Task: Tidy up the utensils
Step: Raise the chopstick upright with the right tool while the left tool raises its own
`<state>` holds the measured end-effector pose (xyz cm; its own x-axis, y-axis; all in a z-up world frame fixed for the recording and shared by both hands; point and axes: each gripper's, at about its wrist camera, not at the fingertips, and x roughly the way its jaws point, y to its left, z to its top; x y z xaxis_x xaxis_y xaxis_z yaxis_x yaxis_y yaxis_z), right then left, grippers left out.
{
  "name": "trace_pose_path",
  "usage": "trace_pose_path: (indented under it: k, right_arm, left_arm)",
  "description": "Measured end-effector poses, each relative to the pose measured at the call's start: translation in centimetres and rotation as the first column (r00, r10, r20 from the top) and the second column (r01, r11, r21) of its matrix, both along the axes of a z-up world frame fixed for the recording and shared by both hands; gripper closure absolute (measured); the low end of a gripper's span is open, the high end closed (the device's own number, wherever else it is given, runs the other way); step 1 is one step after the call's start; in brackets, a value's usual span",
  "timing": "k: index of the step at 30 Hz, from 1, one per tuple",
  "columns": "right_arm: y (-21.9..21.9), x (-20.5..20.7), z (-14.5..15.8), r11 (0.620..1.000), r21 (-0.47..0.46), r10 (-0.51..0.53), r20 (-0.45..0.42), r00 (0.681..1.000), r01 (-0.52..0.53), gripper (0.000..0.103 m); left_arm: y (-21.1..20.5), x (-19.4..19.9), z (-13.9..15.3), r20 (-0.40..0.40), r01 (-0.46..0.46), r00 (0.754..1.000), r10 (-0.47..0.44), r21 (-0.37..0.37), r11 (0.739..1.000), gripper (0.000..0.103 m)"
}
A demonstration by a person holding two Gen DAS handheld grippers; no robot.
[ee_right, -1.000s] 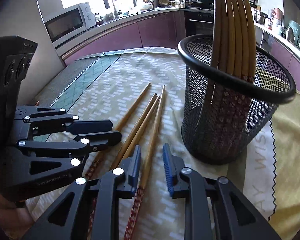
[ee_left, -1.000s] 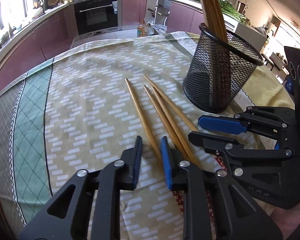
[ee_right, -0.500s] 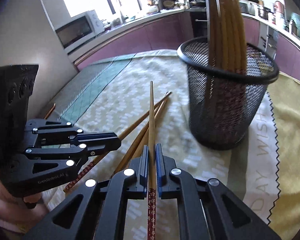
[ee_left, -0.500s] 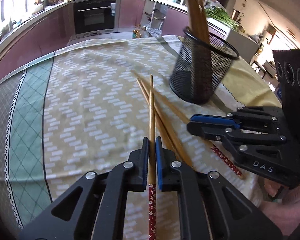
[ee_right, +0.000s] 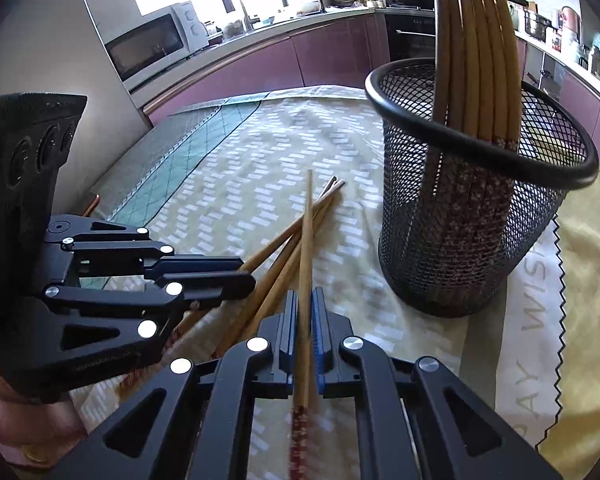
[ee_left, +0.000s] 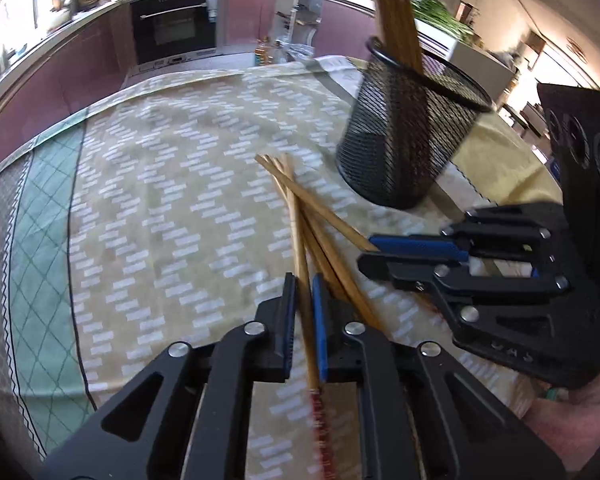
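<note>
Right wrist view: worktop (ee_right: 260,152) carries a mesh cup (ee_right: 472,216) already holding several chopsticks (ee_right: 476,52); three lie loose (ee_right: 284,240). Right tool (ee_right: 305,320) and left tool (ee_left: 304,304) each clamp one chopstick, not yet in the cup

Yellow cloth (ee_right: 580,280) edge: partial print "AY WIS"; other lettering illegible.

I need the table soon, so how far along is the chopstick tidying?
Done: several chopsticks stand in the mesh cup. In hand: the left gripper clamps one chopstick, the right gripper a second chopstick. Left: two loose chopsticks lie on the tablecloth, and both held ones must reach the cup.
</note>
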<state>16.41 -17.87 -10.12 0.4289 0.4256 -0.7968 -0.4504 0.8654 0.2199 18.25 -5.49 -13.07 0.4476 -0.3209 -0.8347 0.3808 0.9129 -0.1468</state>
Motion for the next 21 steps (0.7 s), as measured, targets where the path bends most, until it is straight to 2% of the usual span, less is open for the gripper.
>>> trace_pose_path:
  k: [13, 21]
  right_arm:
    - [-2.2, -2.6, 4.6, 0.997, 0.077, -0.019, 0.124, 0.992, 0.009, 0.097]
    - [-3.8, -3.7, 6.3, 0.993, 0.115, -0.041, 0.167, 0.985, 0.022, 0.097]
  left_arm:
    - [0.7, -1.6, 4.5, 0.097, 0.018, 0.995, -0.01, -0.087, 0.996, 0.096]
    - [0.9, -3.0, 7.0, 0.141, 0.044, 0.99, -0.024, -0.141, 0.989, 0.096]
